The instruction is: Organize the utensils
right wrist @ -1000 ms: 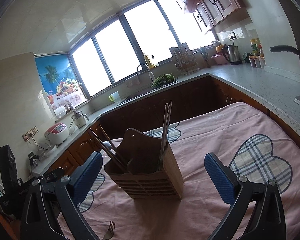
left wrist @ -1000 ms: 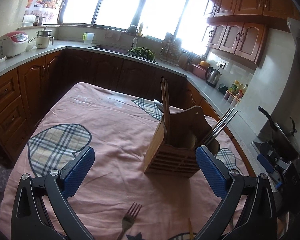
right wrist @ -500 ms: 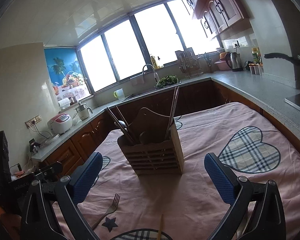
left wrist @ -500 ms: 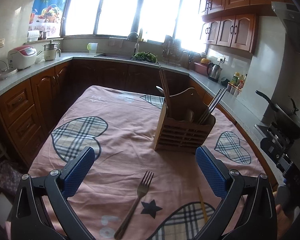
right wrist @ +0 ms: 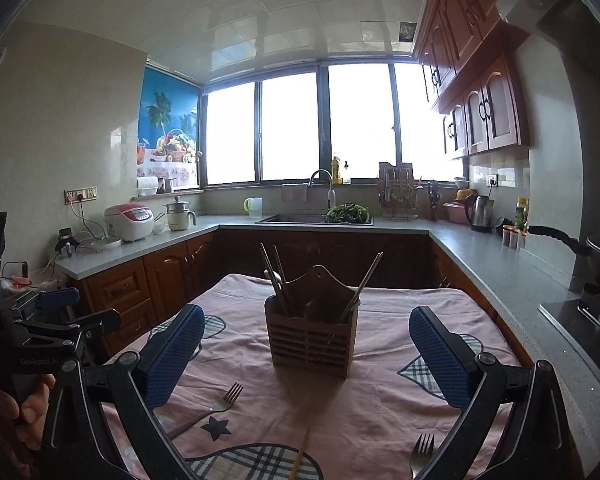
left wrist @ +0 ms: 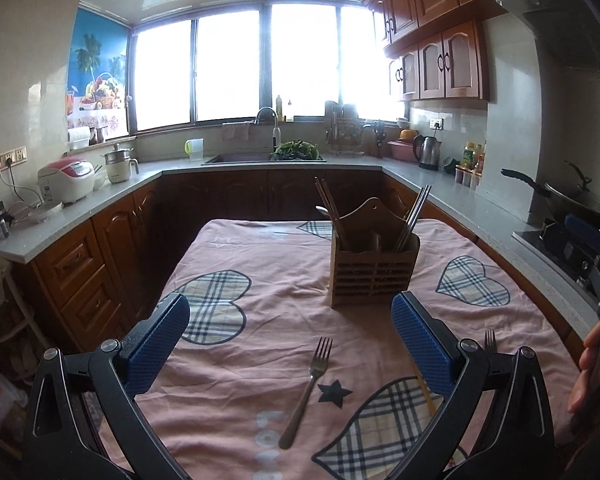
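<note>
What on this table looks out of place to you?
Three utensils lie loose on the pink tablecloth instead of standing in the wooden holder: one fork beside a star print, a second fork near the right edge, and a single chopstick between them. Nothing looks spilled or broken.

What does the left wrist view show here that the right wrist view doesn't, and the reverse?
Only the left wrist view shows the left fork along its whole length and a wok on the stove. Only the right wrist view shows the left gripper from outside, held in a hand. Both show the wooden utensil holder with chopsticks, two forks and a loose chopstick on the pink cloth, jaws wide open.
</note>
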